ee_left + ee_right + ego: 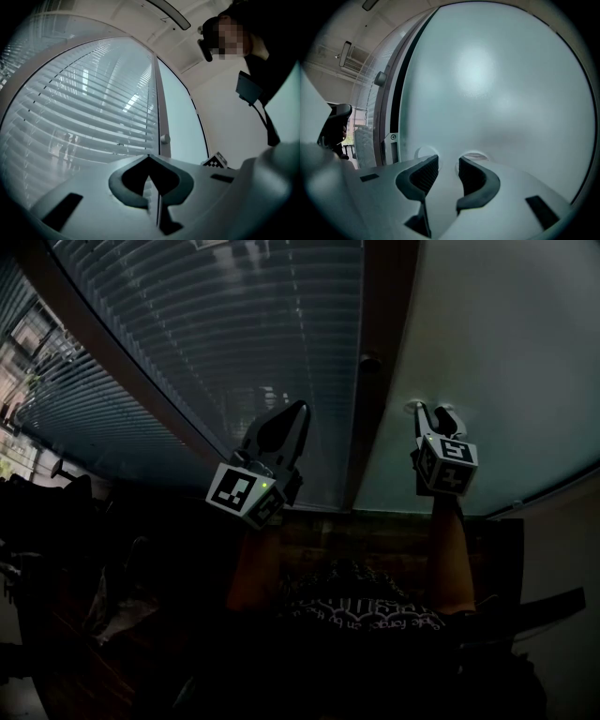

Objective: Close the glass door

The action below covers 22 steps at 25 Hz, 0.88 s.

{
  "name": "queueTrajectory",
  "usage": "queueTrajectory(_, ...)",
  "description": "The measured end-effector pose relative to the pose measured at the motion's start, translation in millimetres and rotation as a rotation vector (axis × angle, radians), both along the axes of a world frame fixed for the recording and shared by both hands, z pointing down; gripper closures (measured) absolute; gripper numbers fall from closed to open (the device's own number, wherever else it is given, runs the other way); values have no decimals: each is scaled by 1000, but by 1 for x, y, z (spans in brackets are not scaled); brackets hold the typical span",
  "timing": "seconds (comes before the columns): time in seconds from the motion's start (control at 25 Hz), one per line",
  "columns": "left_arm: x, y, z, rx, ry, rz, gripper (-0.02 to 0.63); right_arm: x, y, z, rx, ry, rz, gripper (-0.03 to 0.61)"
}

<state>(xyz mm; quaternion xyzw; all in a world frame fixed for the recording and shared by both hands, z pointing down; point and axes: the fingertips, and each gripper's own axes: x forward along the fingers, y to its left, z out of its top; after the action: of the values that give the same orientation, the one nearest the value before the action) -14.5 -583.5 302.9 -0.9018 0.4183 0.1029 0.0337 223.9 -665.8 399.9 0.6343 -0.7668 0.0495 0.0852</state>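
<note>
The right gripper is pressed to the frosted glass door, jaws a little apart. The left gripper is shut near the blinds.

Left gripper: pale grey shell, dark smooth pads, rectangular slots. Left marker cube, centre-left: black-and-white squares, green lamp. Right gripper: same shell, ribbed pads, right marker cube. Dark patterned top, bottom centre.

Left claw closed; right claw slightly parted; both arms extended.
</note>
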Motion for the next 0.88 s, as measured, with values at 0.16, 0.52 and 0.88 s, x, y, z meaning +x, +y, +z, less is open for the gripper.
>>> queueTrajectory(0.16, 1, 1, -2, 1, 0, 5, 612, -3, 9, -7, 19, 12, 17, 457)
queueTrajectory(0.52, 5, 2, -2, 8, -11, 24, 612, -2, 43, -36, 117, 7, 36, 459)
queueTrajectory(0.88, 4, 4, -5, -8, -19, 9, 612, -16, 79, -90, 301, 25, 18, 534)
